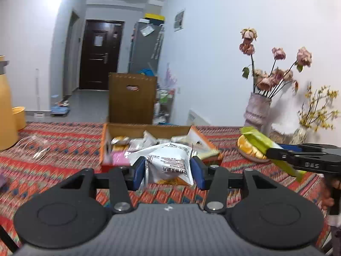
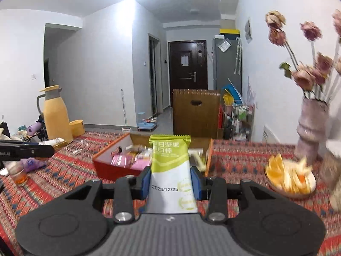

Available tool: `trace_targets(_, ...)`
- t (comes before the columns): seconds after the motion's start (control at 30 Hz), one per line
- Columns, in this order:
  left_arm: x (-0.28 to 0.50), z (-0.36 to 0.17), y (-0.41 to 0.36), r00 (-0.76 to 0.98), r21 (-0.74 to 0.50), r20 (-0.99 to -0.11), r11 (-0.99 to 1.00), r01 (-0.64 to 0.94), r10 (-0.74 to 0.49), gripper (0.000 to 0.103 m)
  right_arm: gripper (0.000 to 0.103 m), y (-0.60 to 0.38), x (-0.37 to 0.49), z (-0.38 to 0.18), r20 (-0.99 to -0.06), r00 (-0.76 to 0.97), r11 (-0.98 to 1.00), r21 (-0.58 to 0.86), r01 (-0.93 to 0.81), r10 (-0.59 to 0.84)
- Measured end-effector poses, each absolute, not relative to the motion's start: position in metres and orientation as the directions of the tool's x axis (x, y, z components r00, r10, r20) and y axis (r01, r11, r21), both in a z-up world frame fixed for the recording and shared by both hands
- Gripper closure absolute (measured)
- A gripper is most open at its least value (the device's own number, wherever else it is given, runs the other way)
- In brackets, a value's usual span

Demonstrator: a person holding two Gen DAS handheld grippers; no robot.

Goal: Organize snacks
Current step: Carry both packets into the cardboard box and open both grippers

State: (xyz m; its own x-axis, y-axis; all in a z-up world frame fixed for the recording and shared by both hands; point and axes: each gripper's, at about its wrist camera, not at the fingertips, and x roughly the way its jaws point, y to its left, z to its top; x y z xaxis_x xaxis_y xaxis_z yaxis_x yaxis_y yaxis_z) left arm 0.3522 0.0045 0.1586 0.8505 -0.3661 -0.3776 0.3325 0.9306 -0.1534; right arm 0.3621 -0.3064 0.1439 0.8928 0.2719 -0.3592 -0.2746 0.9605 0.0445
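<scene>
Left gripper pinches white snack bag; right gripper clamps green protein bar. Beyond both tips sits the open snack box. Risk: the puffy bag's loose pinch slips short of the box; the bar's swing clips the orange-slice plate, right of it.

White walls, dark door, patterned tablecloth

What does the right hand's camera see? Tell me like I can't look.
The right gripper pinches a green and white snack bar. Behind it an orange box of snacks sits on a red patterned cloth, with a plate of orange slices to the right.
</scene>
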Motion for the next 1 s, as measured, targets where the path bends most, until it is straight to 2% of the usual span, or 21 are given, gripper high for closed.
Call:
trace_targets(0.2, 0.436, 0.165, 0.003, 0.828, -0.172, -0.407, 0.923, 0.345, -0.385, 0.056, 0.065, -0.306, 0.445, 0.154, -0.377, 0.871, 0.947, 0.07, -0.313, 0.316)
trace_targets(0.33, 0.497, 0.154, 0.005, 0.815, -0.18, -0.451, 0.932, 0.316, -0.363, 0.056, 0.065, -0.302, 0.507, 0.14, -0.443, 0.842, 0.948, 0.062, -0.313, 0.307)
trace_targets(0.53, 0.575, 0.119, 0.0, 0.788, -0.172, -0.529, 0.949, 0.264, -0.315, 0.056, 0.065, -0.284, 0.591, 0.087, -0.566, 0.762, 0.944, 0.097, -0.316, 0.313)
trace_targets(0.73, 0.631, 0.077, -0.009, 0.759, -0.132, -0.6, 0.967, 0.216, -0.252, 0.056, 0.065, -0.252, 0.643, 0.036, -0.646, 0.702, 0.944, 0.097, -0.315, 0.3)
trace_targets(0.93, 0.664, 0.055, -0.018, 0.734, -0.096, -0.641, 0.973, 0.211, -0.223, 0.055, 0.065, -0.23, 0.675, 0.039, -0.662, 0.684, 0.941, 0.104, -0.322, 0.307)
trace_targets(1.0, 0.664, 0.051, -0.022, 0.722, -0.092, -0.655, 0.972, 0.217, -0.223, 0.047, 0.063, -0.22, 0.681, 0.04, -0.673, 0.674, 0.939, 0.093, -0.332, 0.305)
